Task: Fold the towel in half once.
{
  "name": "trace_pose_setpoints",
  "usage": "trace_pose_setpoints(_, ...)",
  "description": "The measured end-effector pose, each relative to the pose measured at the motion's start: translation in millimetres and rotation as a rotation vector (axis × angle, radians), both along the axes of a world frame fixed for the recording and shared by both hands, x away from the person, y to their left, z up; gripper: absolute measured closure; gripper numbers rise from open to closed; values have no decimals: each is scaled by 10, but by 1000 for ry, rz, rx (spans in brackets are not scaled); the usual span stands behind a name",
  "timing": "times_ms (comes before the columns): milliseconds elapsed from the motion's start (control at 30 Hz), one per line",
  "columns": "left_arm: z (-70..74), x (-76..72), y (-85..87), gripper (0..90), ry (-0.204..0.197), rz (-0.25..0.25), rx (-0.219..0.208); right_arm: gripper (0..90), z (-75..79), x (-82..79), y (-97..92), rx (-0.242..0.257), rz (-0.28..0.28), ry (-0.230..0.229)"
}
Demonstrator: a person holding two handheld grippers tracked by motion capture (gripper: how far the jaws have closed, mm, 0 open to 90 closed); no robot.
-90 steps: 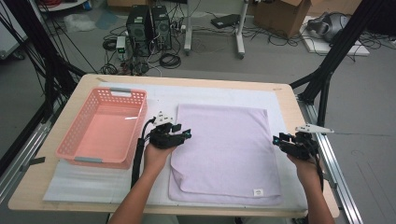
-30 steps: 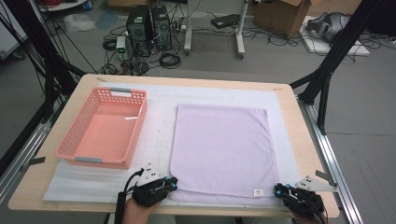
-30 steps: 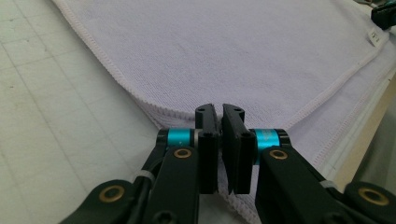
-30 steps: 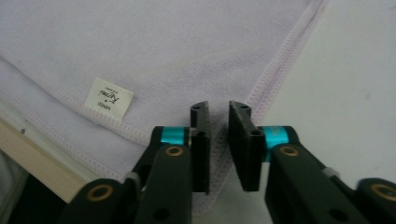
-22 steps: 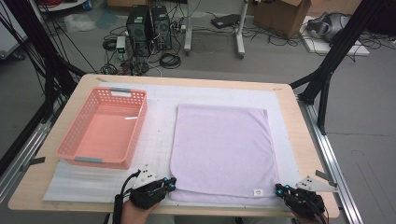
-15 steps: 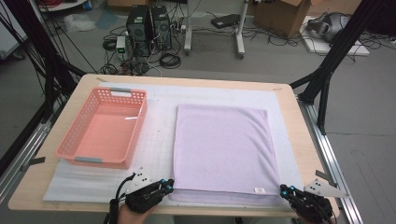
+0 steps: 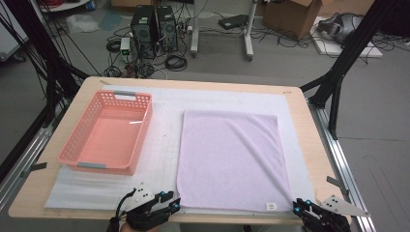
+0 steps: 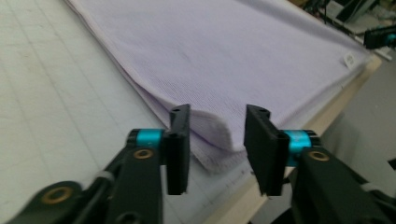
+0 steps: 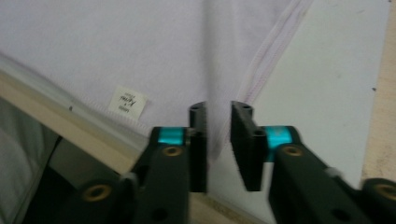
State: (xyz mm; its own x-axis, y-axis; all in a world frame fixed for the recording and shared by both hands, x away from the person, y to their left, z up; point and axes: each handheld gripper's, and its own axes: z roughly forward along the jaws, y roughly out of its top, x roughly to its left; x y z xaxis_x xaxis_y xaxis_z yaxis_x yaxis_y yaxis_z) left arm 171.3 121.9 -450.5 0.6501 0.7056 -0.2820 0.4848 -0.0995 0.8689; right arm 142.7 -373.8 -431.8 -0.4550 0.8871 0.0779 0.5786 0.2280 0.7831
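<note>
Now the lilac towel (image 7: pixel 231 159) lies flat on the worktop (image 7: pixel 309 130), at 3 o'clock from the pink basket (image 7: pixel 109 133). Left tool (image 8: pixel 217 137) and right tool (image 9: pixel 219 140) have just been opening, jaws spread around its near corners, not pinching.

The pink basket (image 7: pixel 107 133) blocks the left part of the desk (image 7: pixel 92 89). The white mat (image 7: pixel 164 145) between the basket and the lilac towel (image 7: pixel 232 154) lies bare, a free lane. The far strip of mat beyond the towel is also free.
</note>
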Motion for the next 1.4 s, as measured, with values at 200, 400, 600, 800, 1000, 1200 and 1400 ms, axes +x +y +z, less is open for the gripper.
trace_pose_setpoints(200, 24, 176, 50, 543, -8, 26, -23, 701, 15, 68, -54, 18, -35, -45)
trace_pose_setpoints(400, 14, 342, 43, 543, -4, 43, -21, 701, -7, 189, -109, 22, -76, -57)
trace_pose_setpoints(600, 35, 482, 42, 519, -33, 38, -24, 726, -4, 347, -170, 24, -105, -63)
trace_pose_setpoints(800, 56, 636, 54, 479, -57, 17, -26, 756, -13, 641, -206, 19, -115, -37)
trace_pose_setpoints(1000, 88, 767, 51, 473, -67, 0, -18, 735, 50, 1125, -150, 0, -111, -19)
trace_pose_setpoints(1200, 103, 1011, 23, 474, -65, -18, -26, 745, 98, 1587, -69, -2, -114, -30)
trace_pose_setpoints(1400, 67, 1178, -28, 468, -60, -25, -16, 744, 34, 2005, -8, -16, -117, 8)
